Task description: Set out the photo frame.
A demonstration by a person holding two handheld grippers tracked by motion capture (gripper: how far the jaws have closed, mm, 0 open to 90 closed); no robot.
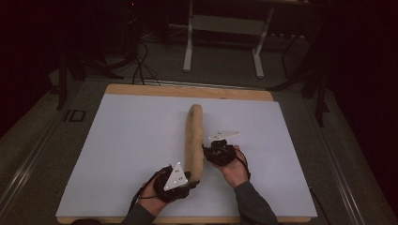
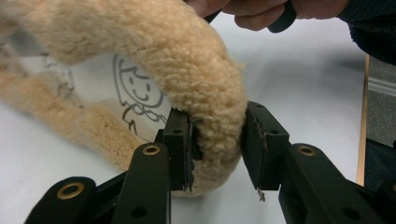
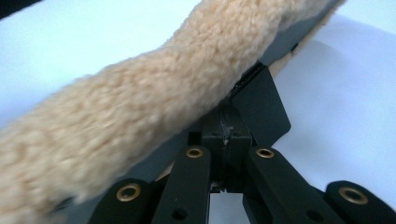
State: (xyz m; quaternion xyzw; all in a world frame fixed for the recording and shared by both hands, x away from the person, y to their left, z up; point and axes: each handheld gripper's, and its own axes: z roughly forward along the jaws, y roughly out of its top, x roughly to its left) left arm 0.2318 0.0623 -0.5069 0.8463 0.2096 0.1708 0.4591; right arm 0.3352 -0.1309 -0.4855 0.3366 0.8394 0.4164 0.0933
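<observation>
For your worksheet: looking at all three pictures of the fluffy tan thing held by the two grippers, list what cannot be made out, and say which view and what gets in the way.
- Cartoon drawing inside the tan fleece-edged item: left gripper view, the fleece arch hides its top and right.
- What the right gripper pinches: right gripper view, the blurred fleece overhangs its closed jaw tips.
- Left gripper jaws: high view, its grey three-cornered plate hides them.
- Item's overall shape: high view, dim, small.

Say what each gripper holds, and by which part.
Left gripper clamps the tan fleecy band at its near bend; right gripper pinches its thin side edge, about midway along.
</observation>
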